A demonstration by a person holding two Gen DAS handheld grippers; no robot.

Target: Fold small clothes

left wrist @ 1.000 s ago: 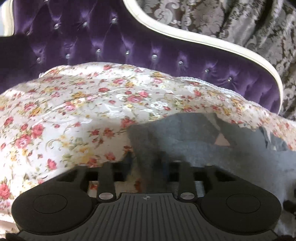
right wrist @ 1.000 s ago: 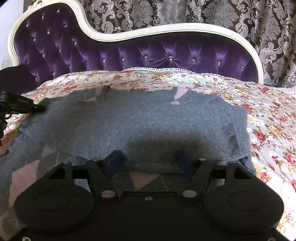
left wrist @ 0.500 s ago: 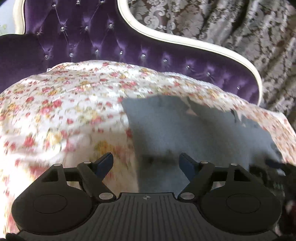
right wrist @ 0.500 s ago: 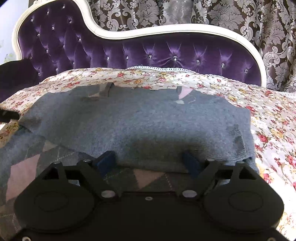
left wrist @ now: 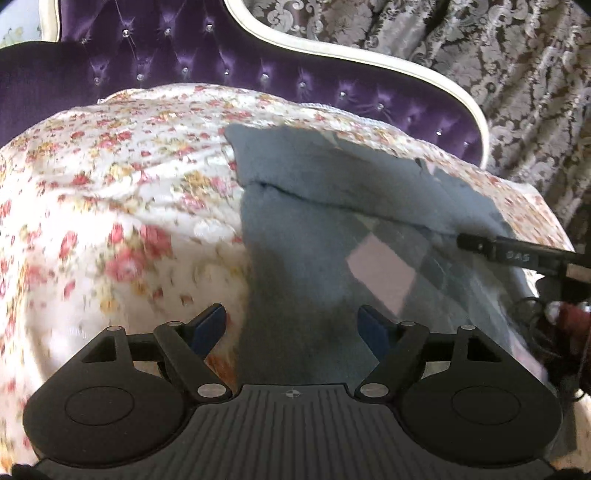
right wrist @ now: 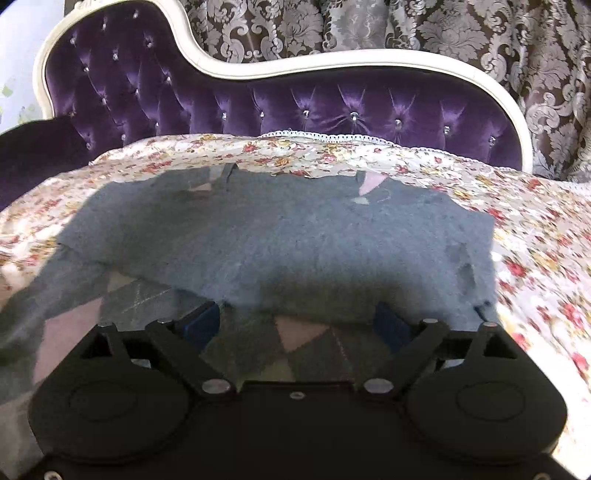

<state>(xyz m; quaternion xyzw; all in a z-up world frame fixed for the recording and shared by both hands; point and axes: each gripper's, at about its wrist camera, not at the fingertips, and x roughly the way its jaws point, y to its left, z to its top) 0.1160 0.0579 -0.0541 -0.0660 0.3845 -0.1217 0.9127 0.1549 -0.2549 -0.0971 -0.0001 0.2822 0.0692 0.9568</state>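
Observation:
A grey sweater [right wrist: 280,240] with pink argyle diamonds lies on the floral bedspread [right wrist: 546,266], its top half folded over the lower part. My right gripper [right wrist: 295,321] hovers over the near edge of that fold. Its jaws are opening, and the cloth lies below them with no pad pressing on it. In the left wrist view the sweater [left wrist: 314,221] lies ahead, and my left gripper [left wrist: 291,326] stands open above its left edge, holding nothing. One black finger of the right gripper [left wrist: 509,253] reaches in from the right over the fold.
A purple tufted headboard [right wrist: 332,107] with a white frame rises behind the bed, with a patterned curtain [right wrist: 406,29] beyond it. A dark purple cushion [right wrist: 33,155] sits at the far left. Bare floral bedspread [left wrist: 110,203] stretches left of the sweater.
My left gripper let go of the grey cloth, opened wide and drew back from it, leaving the right wrist view. The right gripper's jaws spread wider and released the fold edge.

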